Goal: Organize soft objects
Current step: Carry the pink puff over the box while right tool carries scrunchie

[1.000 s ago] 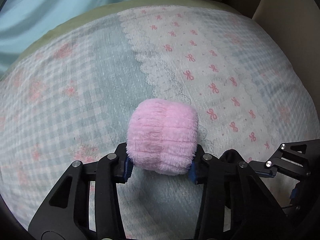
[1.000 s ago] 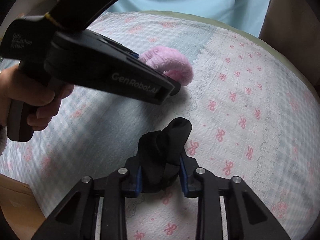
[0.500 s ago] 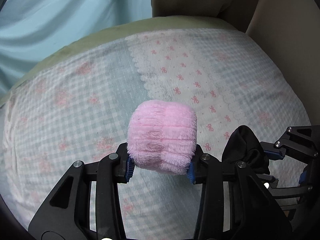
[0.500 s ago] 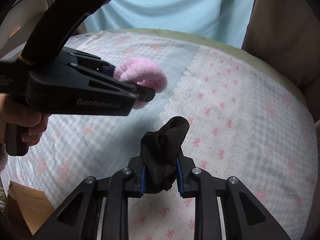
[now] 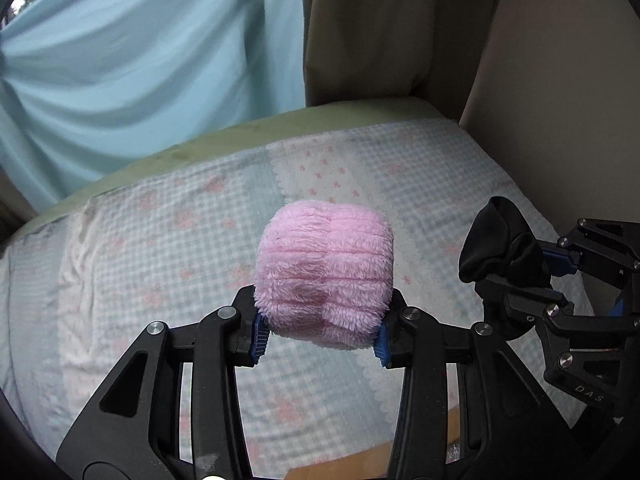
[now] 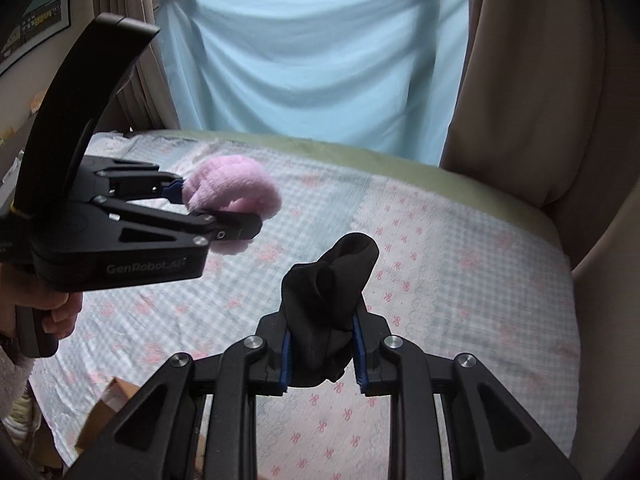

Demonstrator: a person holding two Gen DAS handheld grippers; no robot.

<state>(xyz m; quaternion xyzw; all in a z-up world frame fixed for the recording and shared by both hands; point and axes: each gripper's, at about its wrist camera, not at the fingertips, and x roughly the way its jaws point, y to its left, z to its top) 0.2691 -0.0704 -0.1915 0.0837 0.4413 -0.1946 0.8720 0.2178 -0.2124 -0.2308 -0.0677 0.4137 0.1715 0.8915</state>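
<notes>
My left gripper (image 5: pixel 320 338) is shut on a fluffy pink rolled sock (image 5: pixel 324 272) and holds it in the air above the bed. The pink sock also shows in the right wrist view (image 6: pixel 234 192), with the left gripper (image 6: pixel 208 210) at the left. My right gripper (image 6: pixel 322 360) is shut on a balled black sock (image 6: pixel 330 300), also lifted clear of the bed. In the left wrist view the black sock (image 5: pixel 500 248) and right gripper (image 5: pixel 548 276) are at the right.
A bed with a checked pastel quilt (image 5: pixel 160 248) and green sheet edge (image 6: pixel 440 176) lies below. A light blue curtain (image 6: pixel 312 60) and beige drapes (image 6: pixel 540 80) hang behind. A cardboard box (image 6: pixel 108 404) sits at the bed's near edge.
Both grippers have risen and pulled back from the bed with their socks. The curtains have come into view and the quilt looks farther away.
</notes>
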